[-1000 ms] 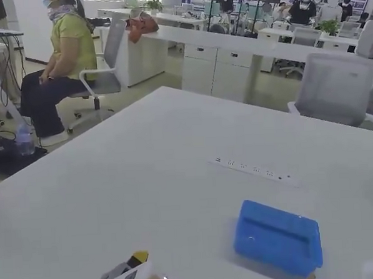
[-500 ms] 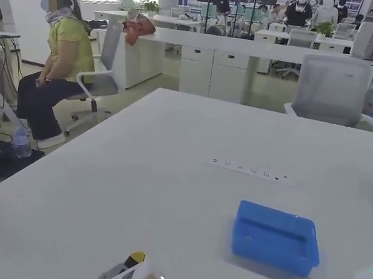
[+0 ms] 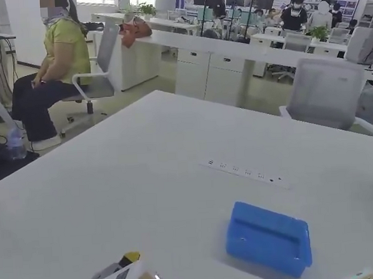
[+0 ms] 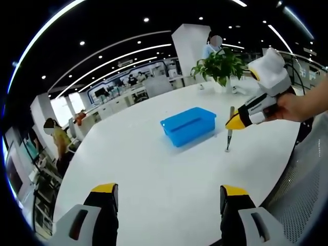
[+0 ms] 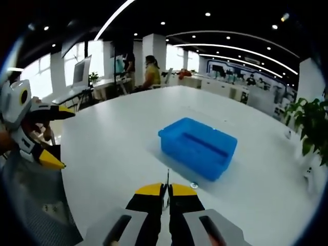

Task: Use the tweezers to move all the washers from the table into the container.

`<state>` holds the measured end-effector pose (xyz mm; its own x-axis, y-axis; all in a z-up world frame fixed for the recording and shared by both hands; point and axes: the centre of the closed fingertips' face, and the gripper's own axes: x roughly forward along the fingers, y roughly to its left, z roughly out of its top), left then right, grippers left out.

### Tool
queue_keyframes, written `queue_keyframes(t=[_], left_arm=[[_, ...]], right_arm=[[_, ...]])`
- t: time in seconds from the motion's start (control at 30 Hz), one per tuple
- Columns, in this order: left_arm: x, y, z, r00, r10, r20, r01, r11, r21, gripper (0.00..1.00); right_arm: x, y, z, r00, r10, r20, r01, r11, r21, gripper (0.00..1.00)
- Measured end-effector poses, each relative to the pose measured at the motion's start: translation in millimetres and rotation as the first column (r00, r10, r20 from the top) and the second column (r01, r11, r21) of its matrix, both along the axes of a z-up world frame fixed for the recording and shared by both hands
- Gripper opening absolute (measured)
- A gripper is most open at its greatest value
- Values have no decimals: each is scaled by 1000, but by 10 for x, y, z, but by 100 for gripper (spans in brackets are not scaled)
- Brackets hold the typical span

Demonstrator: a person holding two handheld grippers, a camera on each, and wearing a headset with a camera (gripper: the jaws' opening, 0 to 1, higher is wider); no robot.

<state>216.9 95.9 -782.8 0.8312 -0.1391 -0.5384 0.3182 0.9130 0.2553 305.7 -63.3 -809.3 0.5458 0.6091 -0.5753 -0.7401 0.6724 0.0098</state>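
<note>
Left hand-held gripper (image 4: pixel 169 193): jaws spread wide with nothing between them. Both yellow-tipped fingers stand over bare bench (image 4: pixel 154 164).
Right hand-held gripper (image 5: pixel 166 190): jaws drawn almost together and clamped on the tweezers (image 5: pixel 167 178). The thin shaft of the tweezers projects forward from between the yellow tips.
Right hand-held gripper, as seen from the left one: ahead and to the right, held in a hand (image 4: pixel 294 105). The tweezers hang down from its tip, with their point at the bench surface; whether it touches cannot be told.
Left hand-held gripper, as seen from the right one: off to the left and held above the bench edge, with its two yellow tips apart.
Washer (image 5: pixel 193 185): small, round and metallic, lying flat on the bench. It is just ahead of the right hand-held gripper's tips and slightly to their right, apart from the tweezers' point and close to the container's near corner.
Blue container (image 5: pixel 199 146): a rectangular open tray on the bench, straight ahead of the right hand-held gripper and beyond the washer. It is ahead of the left hand-held gripper and slightly right. The part of the interior that shows looks bare.
Plant (image 4: pixel 220 66): leafy, on the bench beyond the container as seen from the left hand-held gripper.
Power strip (image 3: pixel 244 172): set flush in the bench top, on the far side of the container in the head view.
Person (image 3: pixel 60 65): seated on an office chair, well beyond the bench's far left edge.
</note>
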Motion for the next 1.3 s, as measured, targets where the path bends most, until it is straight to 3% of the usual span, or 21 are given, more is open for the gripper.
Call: queue_keyframes(t=[0.33, 0.6, 0.93, 1.3], left_arm=[[5, 1, -5, 1000, -2, -3, 2, 1000, 2, 83], [7, 2, -8, 1000, -3, -3, 3, 1000, 3, 83], [7, 12, -15, 1000, -1, -7, 1, 1000, 7, 83], [10, 20, -4, 1000, 5, -2, -5, 1000, 2, 83]], right_arm=[[75, -114, -2, 994, -78, -75, 82, 995, 60, 0], [113, -124, 118, 994, -77, -73, 83, 993, 87, 0], [217, -33, 372, 997, -63, -34, 67, 990, 123, 0], [293, -28, 483, 998, -66, -4, 66, 990, 127, 0]])
